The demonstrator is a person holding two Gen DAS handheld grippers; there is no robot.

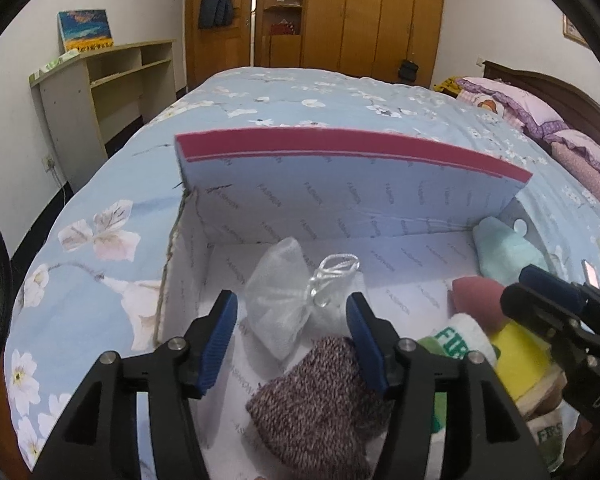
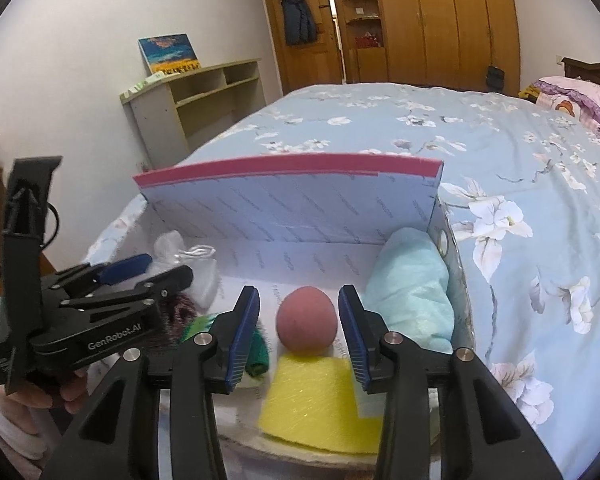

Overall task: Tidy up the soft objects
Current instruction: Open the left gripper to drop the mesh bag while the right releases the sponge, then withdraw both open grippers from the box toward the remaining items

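An open box (image 1: 340,204) with a raised red-edged lid lies on the bed and holds the soft things. My left gripper (image 1: 294,322) is open over its left part. A white mesh pouch (image 1: 278,304) and a maroon knitted piece (image 1: 316,404) lie below its pads, which press on neither. My right gripper (image 2: 299,322) is open around a pink egg-shaped sponge (image 2: 306,320), with a gap on each side. A yellow sponge (image 2: 316,396) lies just in front of it. A pale blue towel (image 2: 412,296) fills the right corner. A white roll with green lettering (image 1: 464,336) sits mid-box.
The box rests on a blue floral quilt (image 2: 520,184) covering the bed. Pink pillows (image 1: 540,116) lie at the right. A beige shelf unit (image 1: 100,80) stands by the left wall, wooden wardrobes (image 1: 380,12) behind. A hand (image 2: 40,396) holds the left gripper (image 2: 156,270).
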